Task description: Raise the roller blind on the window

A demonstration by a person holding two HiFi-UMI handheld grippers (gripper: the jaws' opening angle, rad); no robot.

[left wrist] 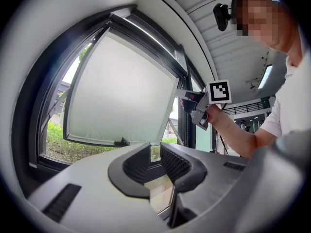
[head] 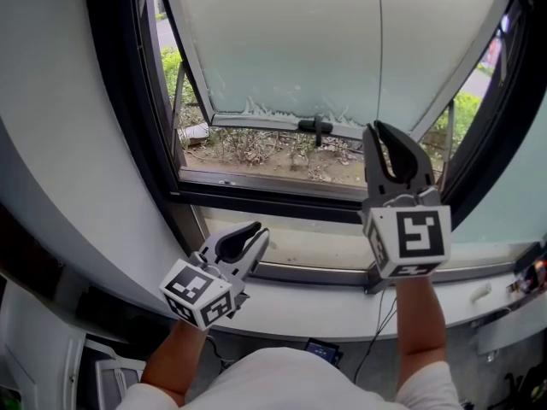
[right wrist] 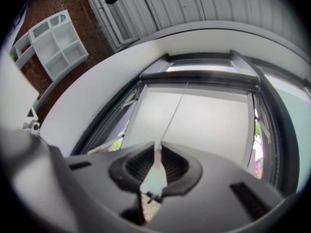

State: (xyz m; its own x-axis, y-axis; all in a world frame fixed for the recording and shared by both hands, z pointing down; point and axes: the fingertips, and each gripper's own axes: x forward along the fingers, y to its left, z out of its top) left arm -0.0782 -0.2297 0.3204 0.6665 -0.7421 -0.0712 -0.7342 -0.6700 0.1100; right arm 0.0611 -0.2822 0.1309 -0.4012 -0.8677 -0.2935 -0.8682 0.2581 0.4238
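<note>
The window (head: 329, 45) has its sash tilted outward and is covered in white down to its lower rail (head: 256, 121), where a dark handle (head: 318, 129) sticks out. A thin blind cord (head: 379, 49) hangs in front of it. My right gripper (head: 386, 137) is raised to the sash's lower edge, shut on the cord's pale pull (right wrist: 155, 171), and the cord (right wrist: 173, 114) runs up from the jaws. My left gripper (head: 254, 233) is lower, over the sill, open with nothing between its fingers. The left gripper view shows the right gripper (left wrist: 195, 106) up against the frame.
A white sill (head: 342, 307) runs below the dark window frame (head: 128, 101). A thin cable (head: 377, 336) hangs off the sill at the right. Bushes and bare ground (head: 273, 148) lie outside. A white shelf unit (right wrist: 53, 42) stands on the brick wall behind.
</note>
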